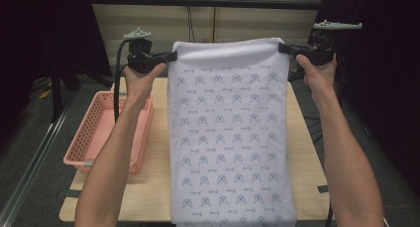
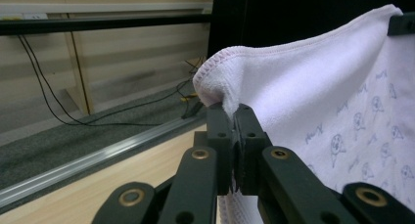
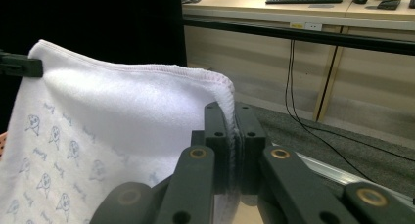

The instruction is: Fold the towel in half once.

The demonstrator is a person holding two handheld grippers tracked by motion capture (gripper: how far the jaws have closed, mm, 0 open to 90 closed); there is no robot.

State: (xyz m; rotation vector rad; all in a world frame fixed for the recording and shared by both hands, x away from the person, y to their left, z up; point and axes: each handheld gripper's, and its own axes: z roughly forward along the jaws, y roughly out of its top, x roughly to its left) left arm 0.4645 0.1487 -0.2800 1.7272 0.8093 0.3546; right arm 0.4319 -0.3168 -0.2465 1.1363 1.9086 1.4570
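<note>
Towel [image 1: 228, 138] hanging between left gripper [image 1: 171, 57] and right gripper [image 1: 283, 48], over table [image 1: 158, 187], basket [image 1: 106, 133] left

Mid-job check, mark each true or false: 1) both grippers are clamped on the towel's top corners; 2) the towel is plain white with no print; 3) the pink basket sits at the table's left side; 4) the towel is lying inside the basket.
1) True: the left gripper and right gripper each pinch a top corner of the towel.
2) False: it carries rows of small blue motifs.
3) True: the pink basket rests at the left of the table.
4) False: it hangs spread between the grippers, beside the basket.
</note>
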